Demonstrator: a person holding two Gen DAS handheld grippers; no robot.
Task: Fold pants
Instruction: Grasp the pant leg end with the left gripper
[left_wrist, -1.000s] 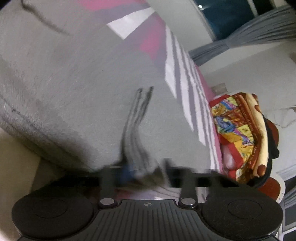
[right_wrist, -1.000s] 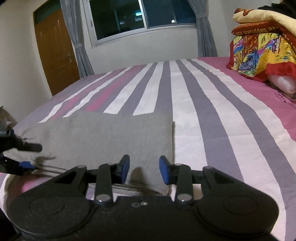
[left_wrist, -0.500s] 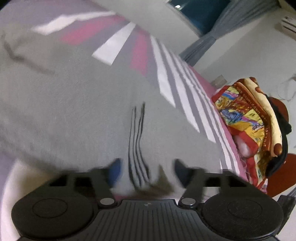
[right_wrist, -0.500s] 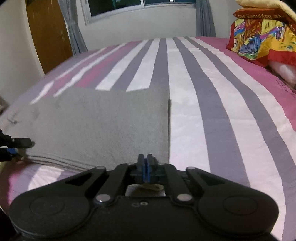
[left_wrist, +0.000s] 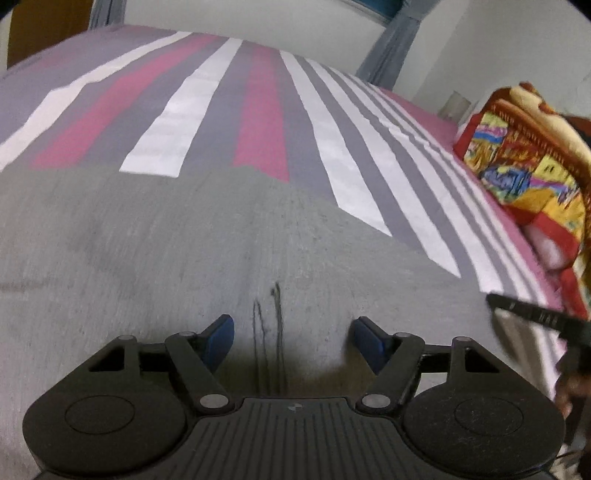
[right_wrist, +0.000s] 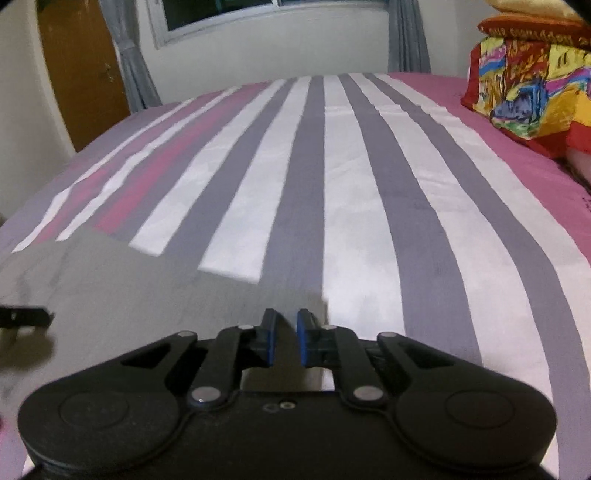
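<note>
The left hand-held gripper (left_wrist: 291, 339) is hovering with its blue pads spread wide over the grey pants (left_wrist: 184, 258), which are lying flat on the striped bed (left_wrist: 258, 110). The right hand-held gripper (right_wrist: 284, 341) is sitting at the pants' (right_wrist: 147, 302) corner with its pads slightly apart, pinching nothing. A colourful blanket pile (right_wrist: 528, 85) is resting at two o'clock on the bed (right_wrist: 369, 184).
</note>
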